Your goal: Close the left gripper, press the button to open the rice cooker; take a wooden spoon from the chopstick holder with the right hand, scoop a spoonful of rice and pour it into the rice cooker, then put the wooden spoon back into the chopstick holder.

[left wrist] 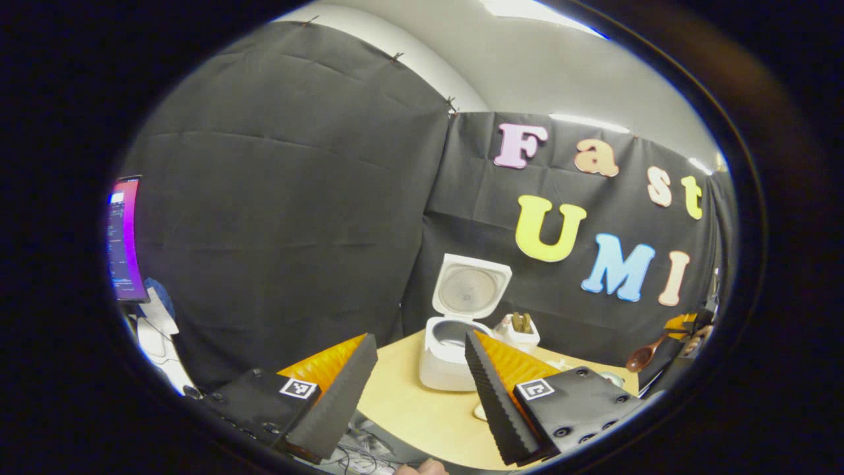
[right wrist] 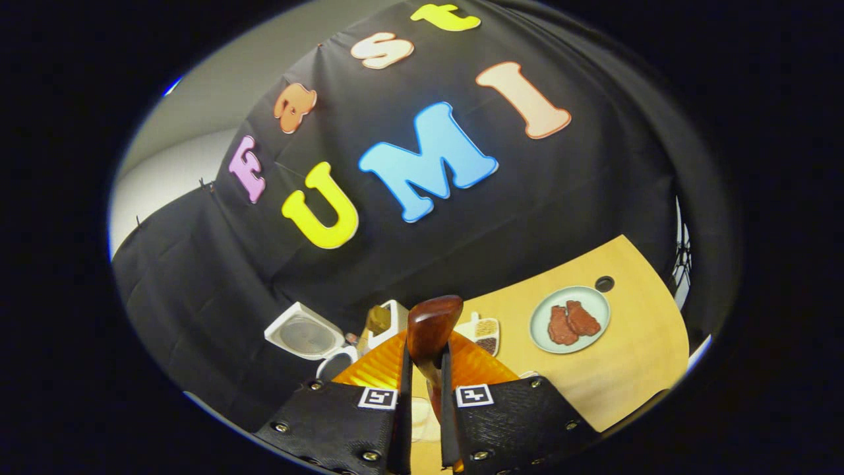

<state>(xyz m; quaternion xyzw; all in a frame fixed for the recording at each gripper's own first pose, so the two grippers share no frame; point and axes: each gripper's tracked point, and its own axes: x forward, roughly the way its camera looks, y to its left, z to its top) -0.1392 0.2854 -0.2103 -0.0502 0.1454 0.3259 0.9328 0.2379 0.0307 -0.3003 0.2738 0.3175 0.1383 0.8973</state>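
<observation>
**Lid Was Up, Spoon Was in Hand**

The rice cooker sat on the table with its lid standing open, so the button step looked done. The left gripper hung in front of it with its fingers wide apart and nothing between them.

The right gripper was squeezed tight on the handle of the wooden spoon, held up in the air, bowl end out front. I could not tell if rice was in it. Scooping, pouring and putting the spoon back in the holder seemed left to do.

I counted one cooker, one spoon, one holder, one plate with two brown pieces of food, and one small dish of grains.
</observation>
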